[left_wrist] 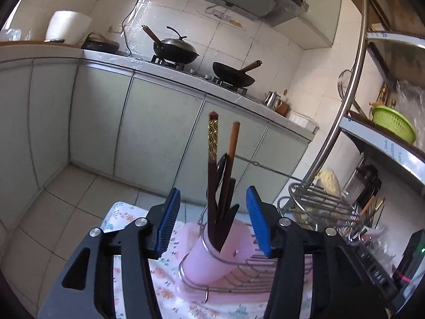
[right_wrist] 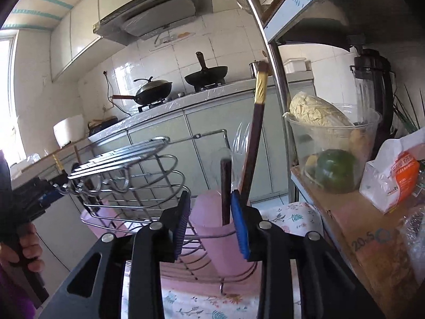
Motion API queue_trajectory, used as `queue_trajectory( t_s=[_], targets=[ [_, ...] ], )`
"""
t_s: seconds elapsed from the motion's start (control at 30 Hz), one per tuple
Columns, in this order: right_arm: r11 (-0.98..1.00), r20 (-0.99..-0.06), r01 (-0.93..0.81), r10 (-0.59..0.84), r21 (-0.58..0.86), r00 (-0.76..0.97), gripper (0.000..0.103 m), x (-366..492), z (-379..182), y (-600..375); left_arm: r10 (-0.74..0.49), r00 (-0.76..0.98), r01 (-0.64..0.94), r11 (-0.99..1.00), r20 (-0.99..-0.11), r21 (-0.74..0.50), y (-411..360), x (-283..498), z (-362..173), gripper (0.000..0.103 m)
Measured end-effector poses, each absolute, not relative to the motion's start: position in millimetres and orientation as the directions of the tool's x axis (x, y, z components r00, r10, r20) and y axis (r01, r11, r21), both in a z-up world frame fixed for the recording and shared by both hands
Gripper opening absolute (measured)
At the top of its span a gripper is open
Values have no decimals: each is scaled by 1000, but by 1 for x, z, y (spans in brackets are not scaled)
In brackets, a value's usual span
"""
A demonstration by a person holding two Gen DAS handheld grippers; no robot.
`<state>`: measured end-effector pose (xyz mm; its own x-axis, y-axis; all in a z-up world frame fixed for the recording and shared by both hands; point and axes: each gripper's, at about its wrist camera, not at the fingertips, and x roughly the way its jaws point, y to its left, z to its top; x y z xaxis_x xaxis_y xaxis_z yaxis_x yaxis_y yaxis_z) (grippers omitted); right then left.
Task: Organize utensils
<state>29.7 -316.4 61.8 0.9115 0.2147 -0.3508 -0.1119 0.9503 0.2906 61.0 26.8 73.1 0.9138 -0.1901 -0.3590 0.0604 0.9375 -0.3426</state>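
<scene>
Now the left gripper (left_wrist: 212, 222) stands wide open, clear of the chopsticks (left_wrist: 212, 164) that stand upright in the pink cup (left_wrist: 212, 260) of the wire rack (left_wrist: 265, 265). Likewise the right gripper (right_wrist: 211, 222) is parted, its right pad just beside a gold-banded chopstick (right_wrist: 252, 143) leaning out of the cup (right_wrist: 212, 228), with contact unclear.

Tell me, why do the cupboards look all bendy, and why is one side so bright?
In the left wrist view the fisheye lens curves the cabinet doors and darkens the corners. In the right wrist view the same bending shows, and daylight from the window washes out the left edge.
</scene>
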Motion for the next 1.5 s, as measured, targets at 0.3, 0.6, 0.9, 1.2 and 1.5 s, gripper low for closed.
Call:
queue_trajectory(
  t_s=[0.3, 0.6, 0.9, 1.2, 1.5],
  targets=[
    [941, -360, -160, 267, 299, 894, 46, -6, 71, -301, -165, 899, 22, 943, -406, -333, 27, 15, 66, 52],
    [950, -402, -213, 292, 229, 868, 46, -39, 75, -264, -156, 897, 37, 959, -415, -280, 10, -34, 70, 52],
    [955, -417, -230, 290, 190, 861, 46, -71, 80, -248, -168, 890, 82, 973, -423, -214, -17, -65, 69, 53],
    [964, -412, -211, 261, 164, 873, 46, -85, 89, -247, -185, 887, 126, 979, -423, -163, -41, -78, 69, 52],
    [966, -401, -192, 247, 172, 882, 46, -88, 95, -252, -195, 886, 144, 978, -420, -149, -48, -82, 70, 53]
  ],
)
